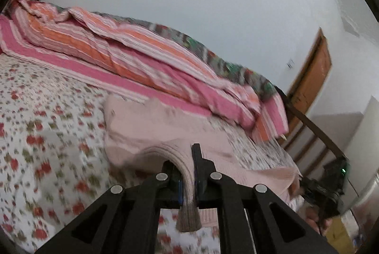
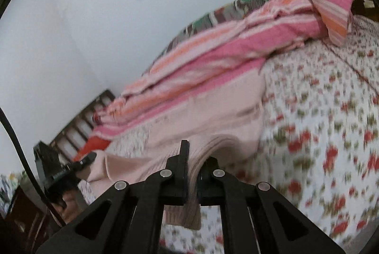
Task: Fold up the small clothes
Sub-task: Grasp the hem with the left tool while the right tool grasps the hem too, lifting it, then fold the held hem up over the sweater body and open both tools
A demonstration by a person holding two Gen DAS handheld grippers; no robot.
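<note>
Both sets of fingers pinching the same pale pink knit top (image 1: 151, 126), each clamped on a ribbed edge, with a bit of ribbing hanging down out the back of each pinch. Rest of the top draping forward past the fingertips onto the flowery bedsheet (image 1: 47, 126), right up against the pink and orange striped blanket (image 1: 132, 60) bunched along the far side.

Left wrist view picking up stuff the right one isn't: a wooden door (image 1: 310, 78) off past the right finger, plus the bed's dark wooden footboard rail (image 1: 315, 131) down that side. Also catching the right gripper (image 1: 305, 183) out at the right edge, biting the top's far corner.

Right wrist view showing the slatted headboard (image 2: 78, 126) instead, off past the left finger, something bright red (image 2: 94, 145) lying near it, and the left gripper (image 2: 88, 158) at the left edge gripping the other corner.

Left gripper (image 1: 187, 164) tilted clockwise-ish, right gripper (image 2: 197, 159) rolled the other way, both held low over the bed and aimed across it toward the blanket. Everything kinda motion-blurred.
</note>
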